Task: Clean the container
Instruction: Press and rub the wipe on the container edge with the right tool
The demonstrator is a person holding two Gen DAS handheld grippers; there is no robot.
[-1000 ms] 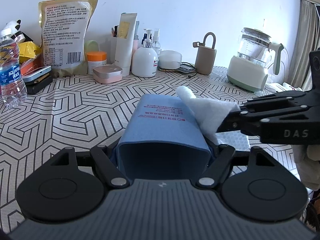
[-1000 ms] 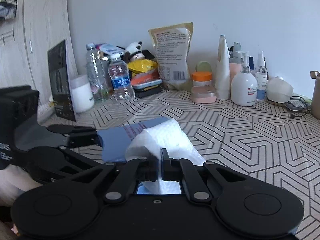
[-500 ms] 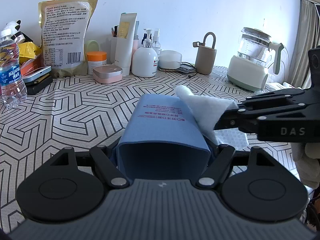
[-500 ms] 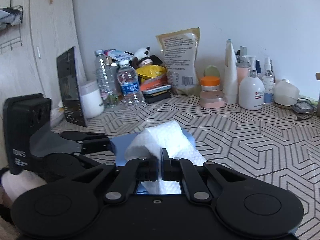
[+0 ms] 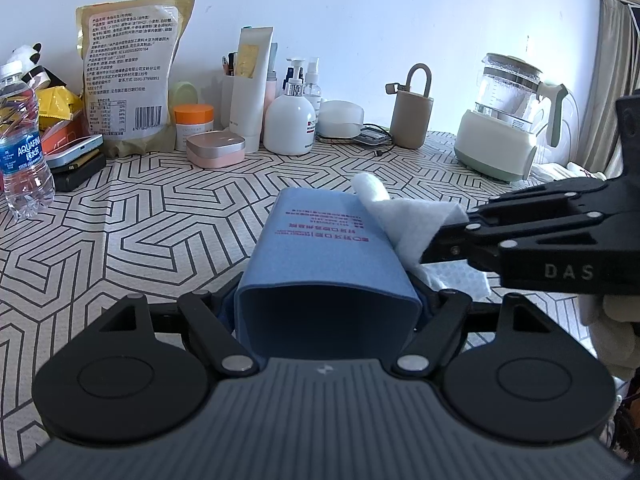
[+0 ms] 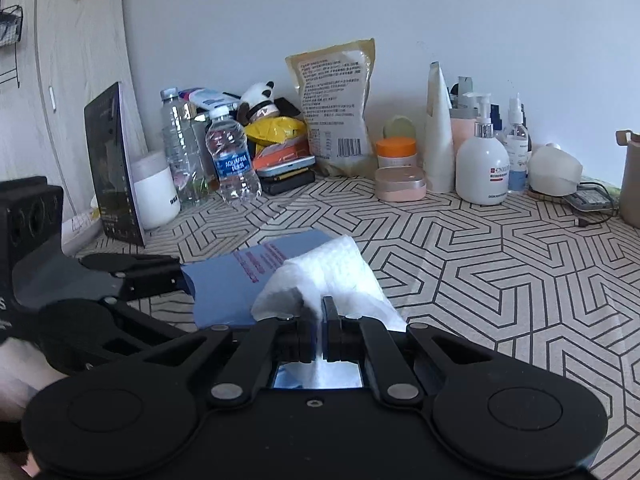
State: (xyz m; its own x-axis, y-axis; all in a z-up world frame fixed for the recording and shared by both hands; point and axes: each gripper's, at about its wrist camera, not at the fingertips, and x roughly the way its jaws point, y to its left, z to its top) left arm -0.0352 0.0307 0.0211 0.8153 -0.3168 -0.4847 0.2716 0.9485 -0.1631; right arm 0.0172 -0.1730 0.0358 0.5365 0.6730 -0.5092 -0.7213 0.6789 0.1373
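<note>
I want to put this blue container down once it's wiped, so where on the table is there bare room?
The patterned tablecloth lies bare between the blue container and the back row, from the water bottle across to the kettle. In the right wrist view the stretch right of the white wipe is bare too. Along the wall it is crowded: snack bag, pump bottle, pink case.

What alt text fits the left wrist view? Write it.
The left hand-held gripper clamps a blue rectangular container lying on a geometric-patterned tablecloth. From the right, the right hand-held gripper presses a folded white paper towel against it.
</note>
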